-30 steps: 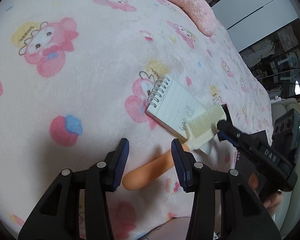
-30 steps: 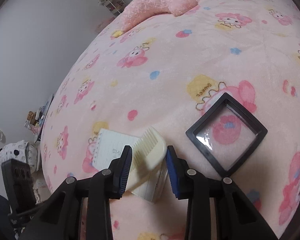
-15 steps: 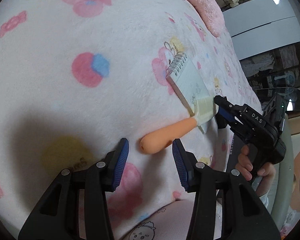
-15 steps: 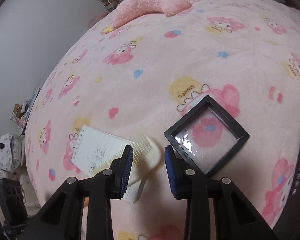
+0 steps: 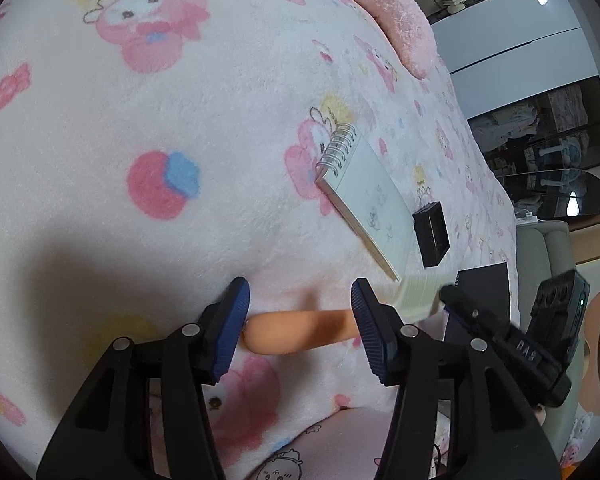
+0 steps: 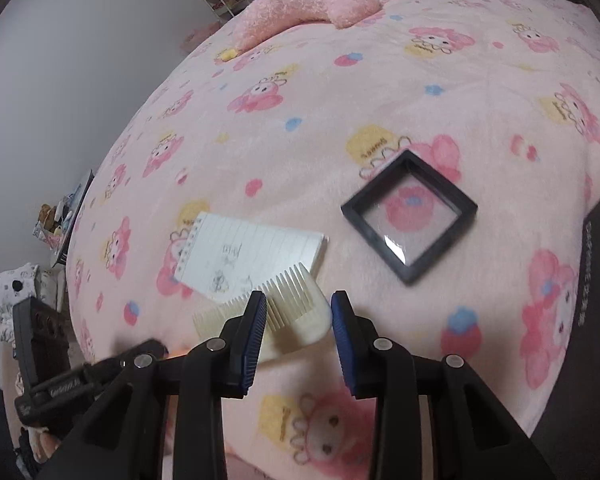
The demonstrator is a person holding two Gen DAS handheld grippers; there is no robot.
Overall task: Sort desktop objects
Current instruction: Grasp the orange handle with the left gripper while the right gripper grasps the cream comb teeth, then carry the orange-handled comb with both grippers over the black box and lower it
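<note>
I see a pink cartoon-print blanket (image 6: 380, 92), a fluffy pink pillow (image 6: 312, 8), grey wall (image 6: 80, 40) and white cabinets (image 5: 512, 32).

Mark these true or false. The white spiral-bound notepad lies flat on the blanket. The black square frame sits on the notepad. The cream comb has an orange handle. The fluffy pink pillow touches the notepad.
1. The white spiral-bound notepad lies flat on the pink cartoon-print fleece blanket: true.
2. The black square frame sits on it: false, it lies on the blanket beside it, apart.
3. The cream plastic comb has an orange handle: true.
4. The fluffy pink pillow touches the notepad: false, it lies at the blanket's far end.
</note>
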